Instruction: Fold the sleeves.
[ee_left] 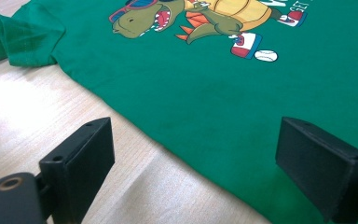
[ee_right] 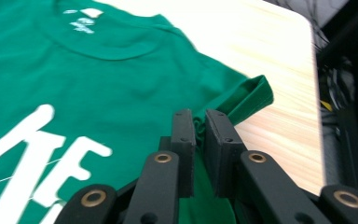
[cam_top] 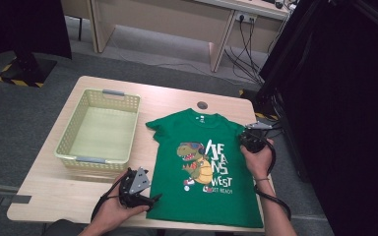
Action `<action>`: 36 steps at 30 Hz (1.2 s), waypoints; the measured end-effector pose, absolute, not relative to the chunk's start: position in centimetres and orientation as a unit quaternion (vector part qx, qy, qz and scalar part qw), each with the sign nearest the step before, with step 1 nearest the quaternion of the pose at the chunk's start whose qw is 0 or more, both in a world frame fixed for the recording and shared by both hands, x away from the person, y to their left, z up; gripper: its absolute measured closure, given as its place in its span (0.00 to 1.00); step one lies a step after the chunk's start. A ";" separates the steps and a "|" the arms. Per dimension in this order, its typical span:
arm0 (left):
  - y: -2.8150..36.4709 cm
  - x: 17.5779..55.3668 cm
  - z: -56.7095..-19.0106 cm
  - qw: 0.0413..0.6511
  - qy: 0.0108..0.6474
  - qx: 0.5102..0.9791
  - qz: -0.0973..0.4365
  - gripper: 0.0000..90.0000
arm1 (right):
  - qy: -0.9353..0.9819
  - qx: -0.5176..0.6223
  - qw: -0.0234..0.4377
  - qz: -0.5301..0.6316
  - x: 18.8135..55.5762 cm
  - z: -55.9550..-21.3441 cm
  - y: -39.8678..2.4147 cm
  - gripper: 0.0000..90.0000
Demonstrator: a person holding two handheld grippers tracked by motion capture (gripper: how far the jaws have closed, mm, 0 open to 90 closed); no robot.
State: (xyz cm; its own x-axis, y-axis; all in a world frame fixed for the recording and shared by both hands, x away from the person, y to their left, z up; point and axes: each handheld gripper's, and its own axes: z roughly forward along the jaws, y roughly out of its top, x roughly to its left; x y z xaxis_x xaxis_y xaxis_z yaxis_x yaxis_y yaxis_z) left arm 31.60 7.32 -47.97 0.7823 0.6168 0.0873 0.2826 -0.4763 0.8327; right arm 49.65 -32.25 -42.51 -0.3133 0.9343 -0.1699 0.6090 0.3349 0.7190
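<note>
— Where's the shirt?
— The green T-shirt lies flat on the table, right of the basket. My right gripper pinches its sleeve.
— And the left?
— My left gripper is spread wide above the hem.

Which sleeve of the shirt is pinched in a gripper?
The sleeve by the right gripper: its jaws are shut on fabric there. The other sleeve lies flat, far from the open left gripper.
</note>
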 end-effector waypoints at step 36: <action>7.2 31.5 -48.0 0.434 0.265 0.839 0.193 0.12 | 0.780 0.528 0.240 0.235 48.9 -45.3 -31.7 0.81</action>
State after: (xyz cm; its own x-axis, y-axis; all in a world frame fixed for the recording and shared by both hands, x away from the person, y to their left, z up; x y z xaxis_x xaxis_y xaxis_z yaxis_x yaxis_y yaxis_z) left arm 31.54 7.25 -47.97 0.7851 0.6121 0.0941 0.2772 -0.4832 0.8305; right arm 48.86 -31.75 -45.35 -0.3274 0.9364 -0.1263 0.7109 0.3322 0.6199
